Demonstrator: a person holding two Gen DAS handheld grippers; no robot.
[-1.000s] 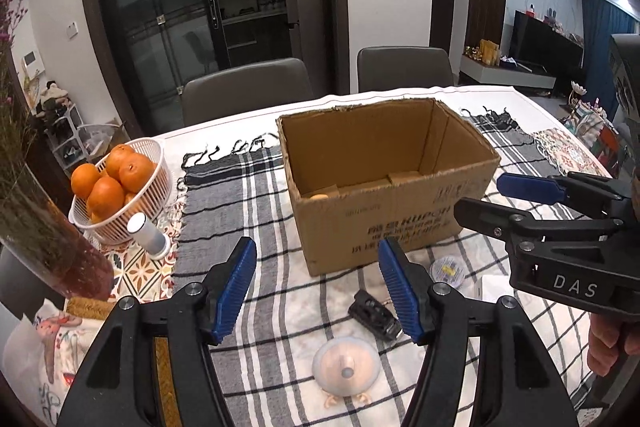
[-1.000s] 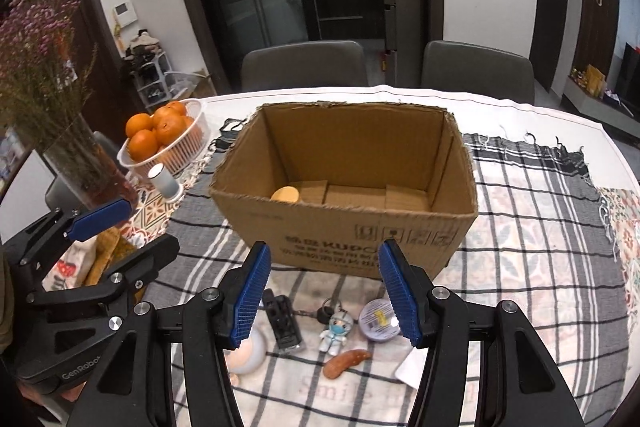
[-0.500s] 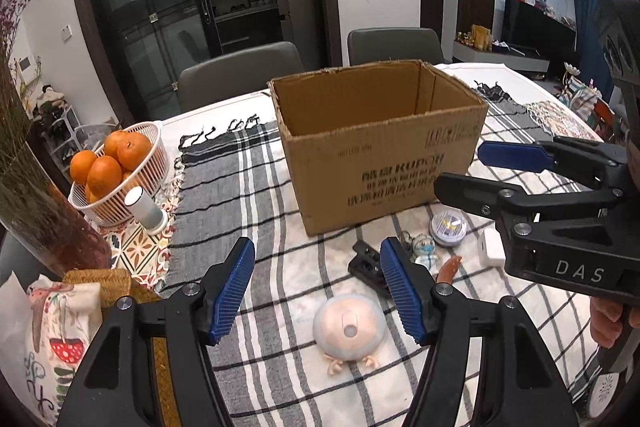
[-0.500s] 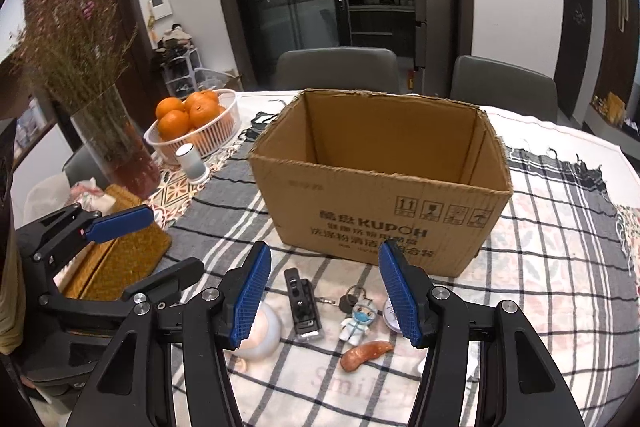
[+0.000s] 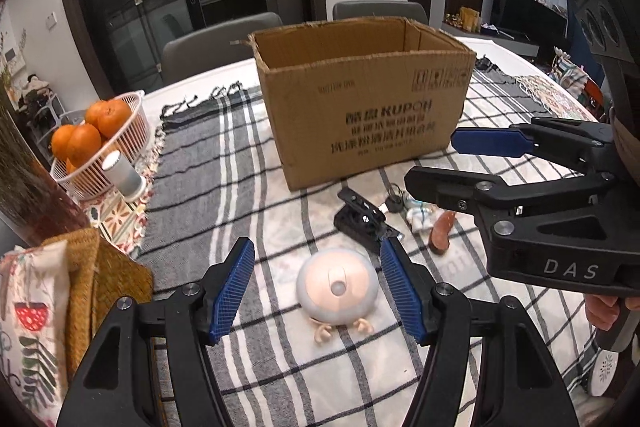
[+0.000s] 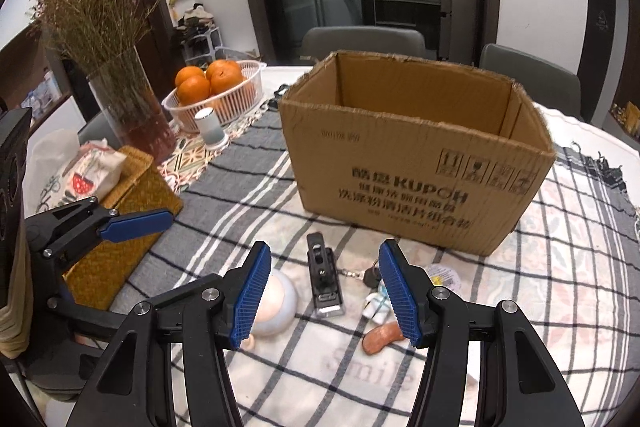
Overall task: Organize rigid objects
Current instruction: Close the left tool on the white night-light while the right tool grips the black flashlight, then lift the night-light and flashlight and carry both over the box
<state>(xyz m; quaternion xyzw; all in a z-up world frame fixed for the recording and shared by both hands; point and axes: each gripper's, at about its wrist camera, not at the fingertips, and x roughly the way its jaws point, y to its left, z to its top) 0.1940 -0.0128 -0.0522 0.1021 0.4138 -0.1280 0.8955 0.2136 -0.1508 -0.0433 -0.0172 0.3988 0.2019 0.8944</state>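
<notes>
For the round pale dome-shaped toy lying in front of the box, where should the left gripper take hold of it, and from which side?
Grip the round pale dome-shaped toy across its widest rim, coming from above. It lies flat-side down between the open left gripper fingers, so its curved top would probably slip; the low edges look surer.

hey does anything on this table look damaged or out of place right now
Mostly minor. The cardboard box has a ragged, torn top rim. In front of it, a black stapler, a keychain figure, a brown sausage-shaped piece and a round dome toy lie scattered on the checked cloth.
</notes>
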